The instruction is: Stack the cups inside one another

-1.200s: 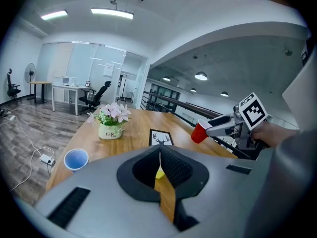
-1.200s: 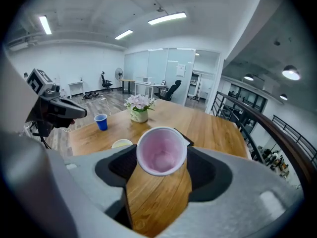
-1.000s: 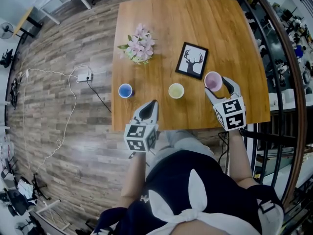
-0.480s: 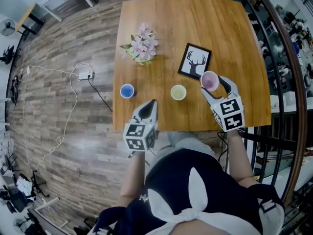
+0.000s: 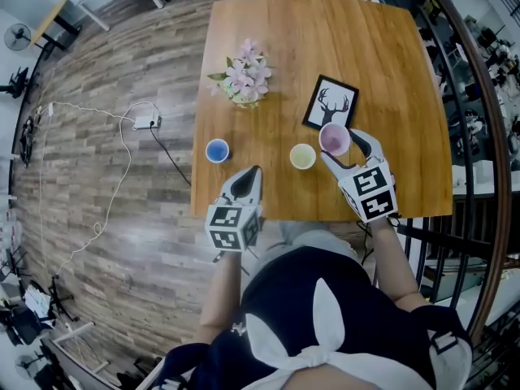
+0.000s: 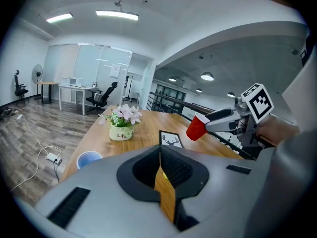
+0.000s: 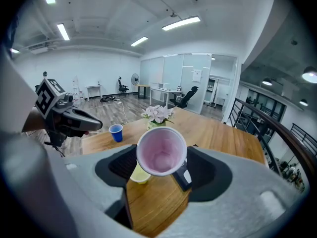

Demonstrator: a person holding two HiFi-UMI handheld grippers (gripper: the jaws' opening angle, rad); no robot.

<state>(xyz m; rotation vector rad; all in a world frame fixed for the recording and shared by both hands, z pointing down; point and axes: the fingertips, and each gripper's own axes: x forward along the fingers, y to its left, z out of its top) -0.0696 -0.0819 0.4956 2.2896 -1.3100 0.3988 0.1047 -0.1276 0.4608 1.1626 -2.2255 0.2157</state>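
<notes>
head view: right gripper (image 5: 343, 145), right of centre, pinches the red cup (image 5: 334, 139), jaws spread wide and clamped on its sides. the cup shows just right of the yellow cup (image 5: 303, 156) and just below the frame (image 5: 331, 104). blue cup (image 5: 217, 150) stands well to the left, near the table (image 5: 325, 39) edge, with flowers (image 5: 244, 78) above it. left gripper (image 5: 250, 175) hangs at the table's lower edge, between blue and yellow in the picture.

left gripper view: its jaws are pressed together, only a thin slit, nothing in it. right of centre, the red cup hangs tilted in the air, clear of the tabletop, clamped by the other gripper. blue cup lower left, flowers centre left.

right gripper view: the cup's pink inside faces the camera dead centre, a jaw on each side. yellow cup peeks out just under it, standing on the table. blue cup off to the left.
</notes>
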